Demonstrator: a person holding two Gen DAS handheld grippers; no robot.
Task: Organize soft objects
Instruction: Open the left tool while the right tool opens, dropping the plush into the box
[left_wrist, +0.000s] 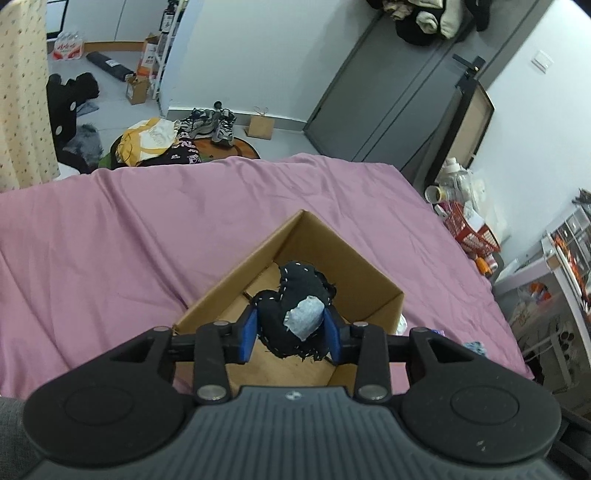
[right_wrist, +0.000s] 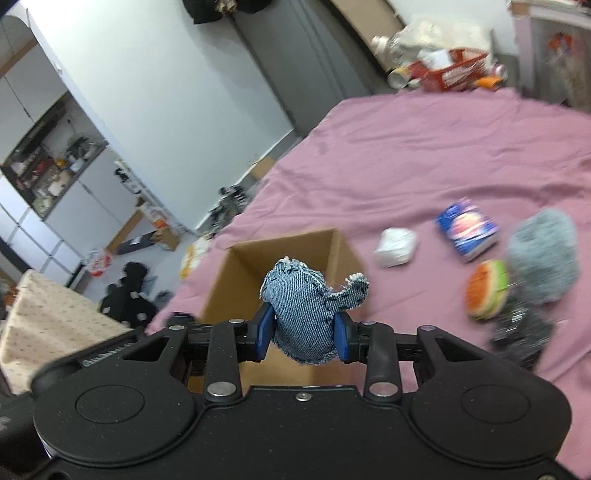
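In your left wrist view, a smooth pink sheet (left_wrist: 129, 236) covers the bed, creased in soft folds. At centre sits an open corrugated cardboard box (left_wrist: 236, 280), one corner pointing toward the top of the frame. Your left gripper (left_wrist: 291, 334) hangs over its opening, blue pads either side of a lumpy black fabric toy (left_wrist: 291, 295) with white running stitches, frayed edges and a pale grey patch. The toy fills the gap between the pads, but you cannot tell whether they press on it or merely flank it.

In your right wrist view, the same box (right_wrist: 236, 280) lies at centre left on the sheet. Your right gripper (right_wrist: 303, 330) is clamped on a plump denim toy (right_wrist: 303, 314), woven blue twill with fraying seams and a curled tail at its right, held above the box's near edge. Right of the box on the sheet lie a crumpled white bundle (right_wrist: 395, 247), a glossy blue packet (right_wrist: 467, 229), a round burger-shaped plush (right_wrist: 485, 295), and a fuzzy grey mass (right_wrist: 543, 258), all blurred.
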